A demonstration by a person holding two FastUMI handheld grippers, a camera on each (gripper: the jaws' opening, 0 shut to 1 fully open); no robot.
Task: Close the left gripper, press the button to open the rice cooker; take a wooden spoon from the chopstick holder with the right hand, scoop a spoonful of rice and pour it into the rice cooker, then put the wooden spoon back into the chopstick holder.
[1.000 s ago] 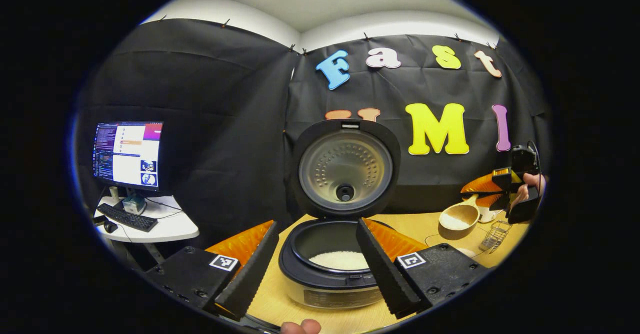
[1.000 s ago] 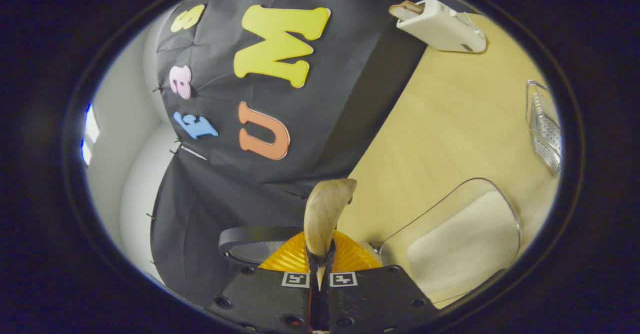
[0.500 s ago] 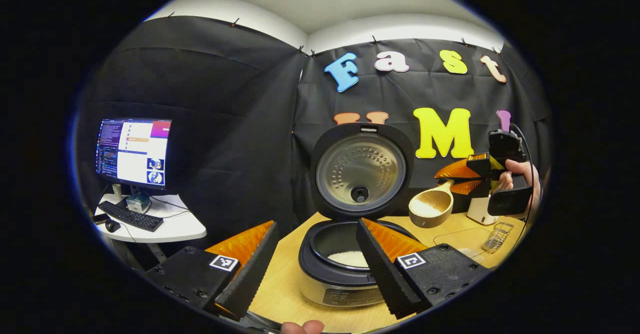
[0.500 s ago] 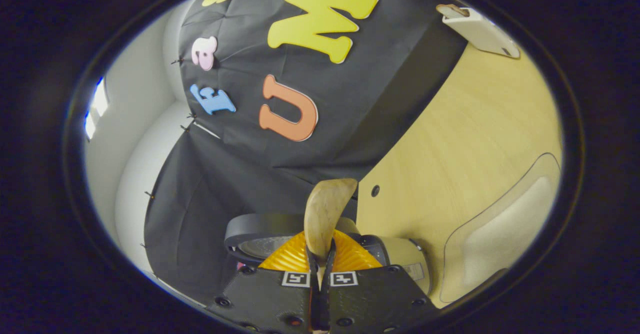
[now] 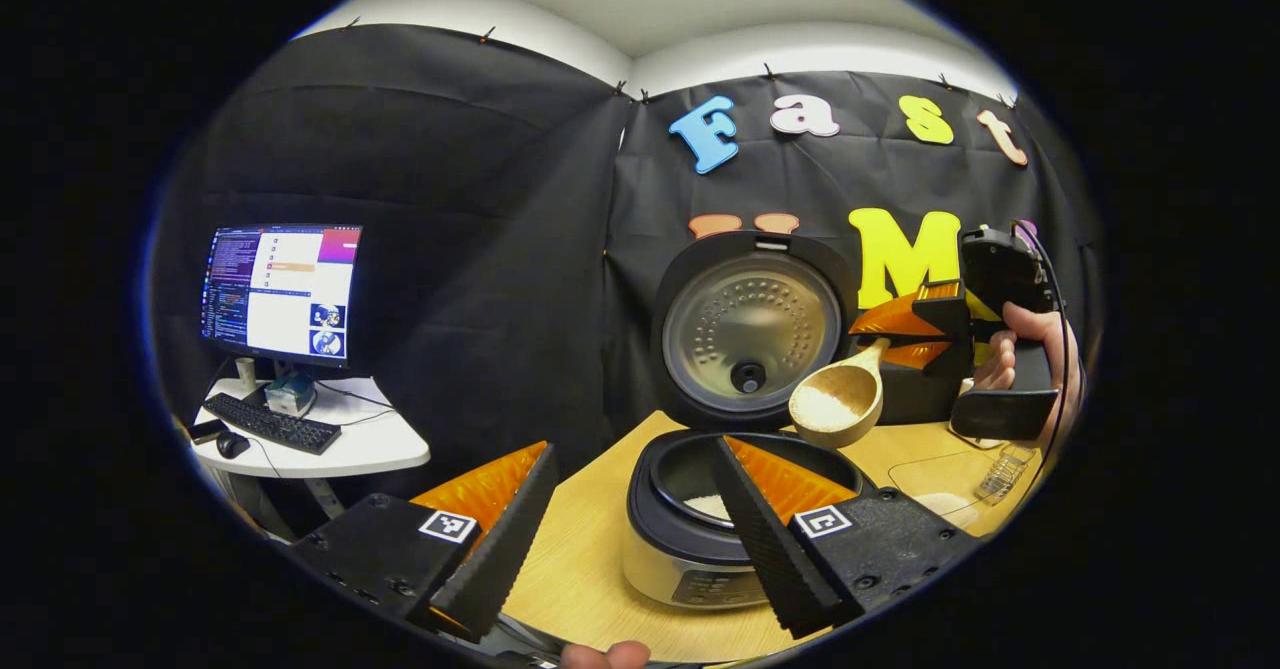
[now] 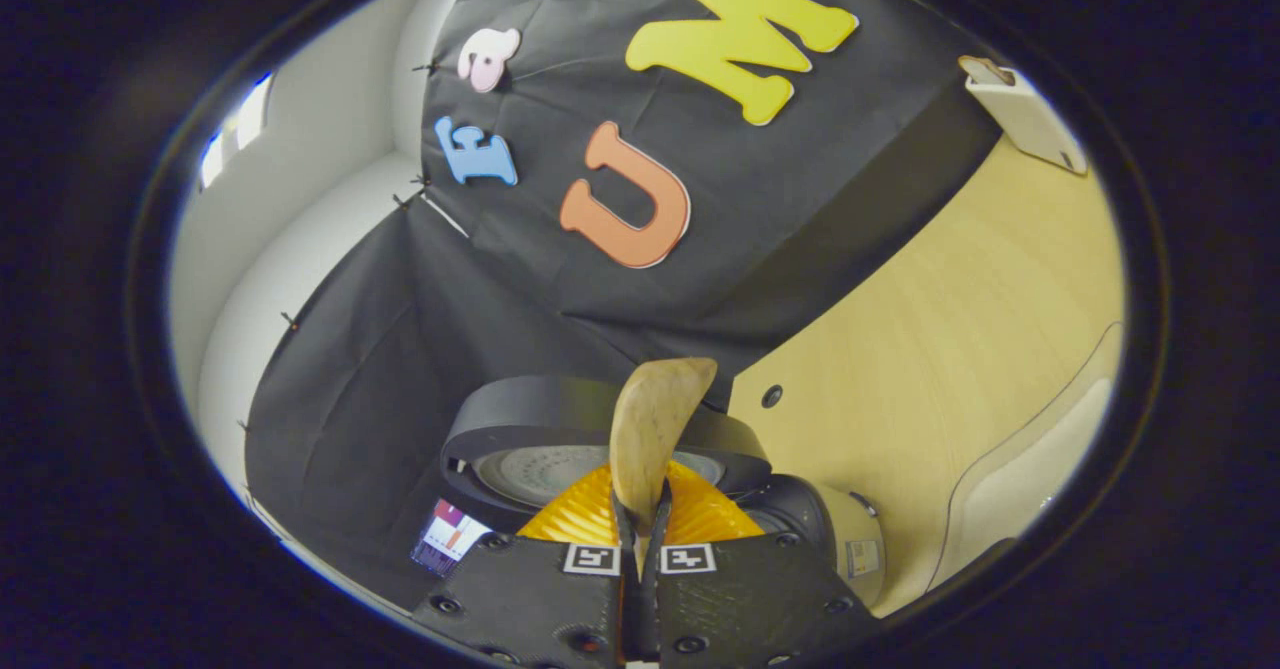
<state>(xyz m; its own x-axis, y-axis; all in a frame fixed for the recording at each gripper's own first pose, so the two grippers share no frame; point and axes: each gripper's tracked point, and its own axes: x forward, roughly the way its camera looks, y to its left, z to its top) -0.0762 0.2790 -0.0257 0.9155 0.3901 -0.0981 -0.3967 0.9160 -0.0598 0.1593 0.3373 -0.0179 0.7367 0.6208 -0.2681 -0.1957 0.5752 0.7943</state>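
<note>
Gripping the wooden spoon (image 5: 838,401) by its handle, the right tool (image 5: 905,334) holds its rice-filled bowl just above the rim of the open rice cooker (image 5: 735,509) on the desk (image 5: 580,569), while the left tool (image 5: 630,539), fingers spread and empty, hovers nearby.

Rice cooker (image 5: 700,539) on table (image 5: 580,569), wooden spoon (image 5: 838,401) above its right rim
</note>
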